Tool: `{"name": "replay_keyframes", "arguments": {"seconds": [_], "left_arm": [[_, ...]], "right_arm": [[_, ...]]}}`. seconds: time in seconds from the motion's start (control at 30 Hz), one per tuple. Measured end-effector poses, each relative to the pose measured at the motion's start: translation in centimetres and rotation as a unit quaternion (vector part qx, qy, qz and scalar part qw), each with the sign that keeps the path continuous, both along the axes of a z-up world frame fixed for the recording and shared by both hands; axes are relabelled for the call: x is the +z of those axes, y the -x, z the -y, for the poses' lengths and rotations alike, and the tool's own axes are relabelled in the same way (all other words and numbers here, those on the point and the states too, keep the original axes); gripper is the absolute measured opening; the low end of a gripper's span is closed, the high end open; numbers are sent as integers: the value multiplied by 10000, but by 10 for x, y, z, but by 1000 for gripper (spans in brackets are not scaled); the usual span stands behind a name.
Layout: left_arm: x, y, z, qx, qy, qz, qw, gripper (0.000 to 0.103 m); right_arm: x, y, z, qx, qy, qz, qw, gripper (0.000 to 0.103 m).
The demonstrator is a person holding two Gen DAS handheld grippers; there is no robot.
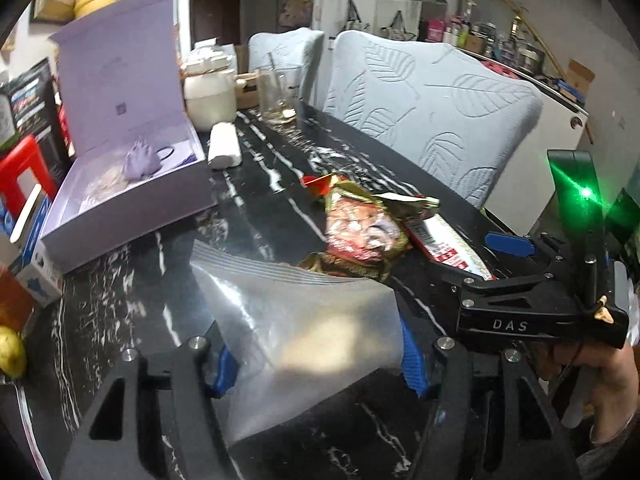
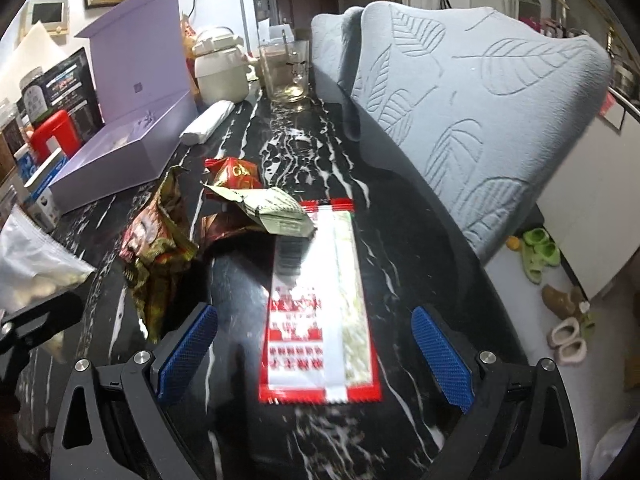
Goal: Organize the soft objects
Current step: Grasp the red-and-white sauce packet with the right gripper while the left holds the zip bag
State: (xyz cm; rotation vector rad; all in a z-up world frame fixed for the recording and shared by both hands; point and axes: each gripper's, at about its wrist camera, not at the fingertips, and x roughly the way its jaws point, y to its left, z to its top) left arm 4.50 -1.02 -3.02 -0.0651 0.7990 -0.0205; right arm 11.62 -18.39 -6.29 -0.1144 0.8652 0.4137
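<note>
1. Open lilac cardboard box (image 1: 132, 184) sits at the far left of the black marble-patterned table (image 1: 272, 208).
2. Left gripper (image 1: 316, 364) pinches the clear plastic zip bag (image 1: 304, 320).
3. Crumpled gold-and-red foil wrappers (image 2: 160, 240) lie mid-table.
4. Right gripper (image 2: 314, 354), jaws spread, straddles the flat red-and-white sachet (image 2: 320, 320).

White letters "DAS" stand on the right tool (image 1: 510, 242).
</note>
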Motion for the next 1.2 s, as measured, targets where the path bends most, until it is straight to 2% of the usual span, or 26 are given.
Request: {"name": "replay_keyframes", "arguments": {"seconds": [0.13,0.23,0.27,0.33,0.43,0.77,0.8,0.97,1.1,1.13,1.2], "left_arm": [[-5,-1,-7,71,124,-84,9999,64],[-6,-1,-7,75,176,-106,9998,64],[-6,-1,-6,58,175,-114,9998,64],[-7,-2,-5,23,200,-122,9997,64],[-7,-1,-3,-46,227,-128,9996,64],[-9,3,1,-189,353,-174,9990,64],[-9,3,1,-198,357,-172,9990,64],[-8,5,3,-258,385,-165,9988,63],[-8,8,4,-238,378,-153,9989,63],[-9,8,4,-227,382,-158,9989,64],[-10,8,1,-194,426,-182,9987,64]], "right_arm": [[-4,-9,-7,71,79,-66,9999,97],[-6,-12,-6,55,47,-112,9999,76],[-6,-12,-6,49,81,-94,9999,66],[-6,-10,-6,51,271,-5,9996,53],[-6,-6,-3,62,254,-28,9997,50],[-1,40,22,53,308,-349,9989,50],[-1,44,26,26,300,-400,9987,51],[-2,50,31,-179,167,-405,9989,70],[-5,46,23,-285,350,-272,9986,75],[-6,45,21,-312,471,-217,9982,73],[-4,47,21,-259,428,-121,9987,49]]}}
